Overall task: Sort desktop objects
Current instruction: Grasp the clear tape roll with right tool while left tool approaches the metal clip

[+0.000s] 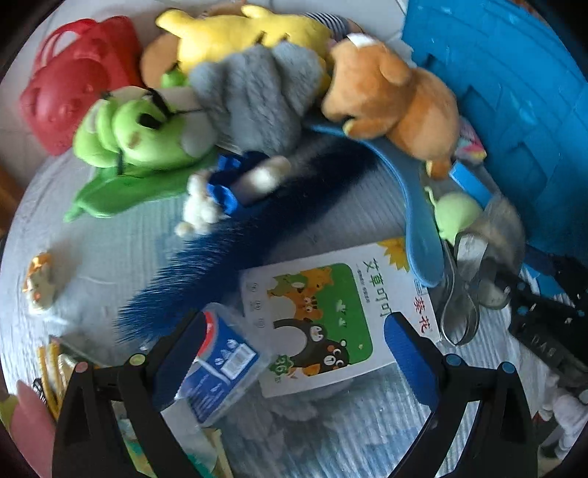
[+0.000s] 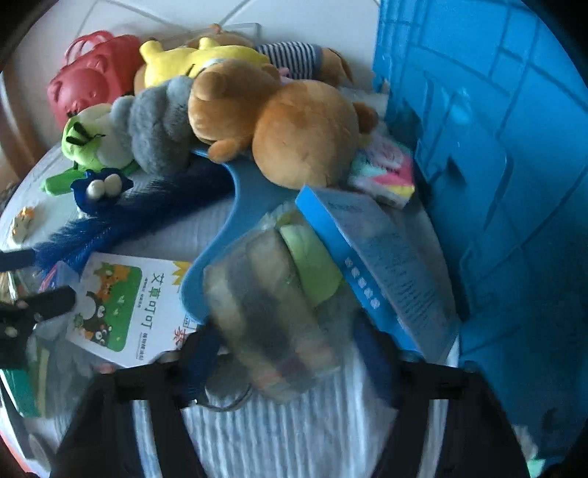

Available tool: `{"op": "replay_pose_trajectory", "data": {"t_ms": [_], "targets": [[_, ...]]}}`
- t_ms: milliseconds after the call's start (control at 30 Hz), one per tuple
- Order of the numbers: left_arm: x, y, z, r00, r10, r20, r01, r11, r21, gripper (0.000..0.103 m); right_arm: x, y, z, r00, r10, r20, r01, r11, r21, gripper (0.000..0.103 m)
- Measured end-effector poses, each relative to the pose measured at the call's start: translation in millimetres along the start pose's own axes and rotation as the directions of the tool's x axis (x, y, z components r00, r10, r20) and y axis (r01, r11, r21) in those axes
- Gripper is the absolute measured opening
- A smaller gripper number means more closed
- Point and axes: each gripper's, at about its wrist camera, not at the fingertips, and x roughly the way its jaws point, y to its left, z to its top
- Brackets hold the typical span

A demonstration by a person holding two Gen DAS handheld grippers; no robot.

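My left gripper (image 1: pixel 294 353) points down at the grey cloth, open wide. A small clear box with a blue label (image 1: pixel 220 364) lies against its left finger. A white card box with cartoon animals (image 1: pixel 323 316) lies between the fingers, untouched by the right pad. My right gripper (image 2: pixel 286 356) has its two fingers on either side of a clear bag of rolled cloths (image 2: pixel 264 294), pads against its sides; the view is blurred. A blue furry toy (image 1: pixel 257 235) stretches across the middle.
A tall blue crate (image 2: pixel 496 147) walls off the right. Plush toys are piled at the back: brown bear (image 2: pixel 286 128), grey one (image 1: pixel 257 95), green one (image 1: pixel 136 132), yellow one (image 1: pixel 250 33). A red bag (image 1: pixel 73 84) stands back left. A blue carton (image 2: pixel 386 264) leans beside the bag.
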Motion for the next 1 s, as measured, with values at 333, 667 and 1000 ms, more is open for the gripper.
{"op": "replay_pose_trajectory", "data": {"t_ms": [333,667,1000], "targets": [[-5.9,-49.0,-0.7,0.994,-0.108,0.013,0.105,0.984,0.142,0.099,-53.9,-18.6,-46.4,0.999,-0.033,0.025,0.029,0.987,0.157,0.046],[24.9,-130.3,-37.5,0.985,-0.157,-0.067,0.171,0.915,0.365,0.099,-72.6,-65.4,-115.2,0.995,-0.091,-0.026,0.095,0.937,0.335,0.042],[18.3,-128.2,-53.4,0.988,-0.134,-0.077,0.152,0.933,0.325,0.099,-72.5,-84.1,-133.3,0.998,-0.061,-0.019,0.064,0.924,0.377,0.042]]}}
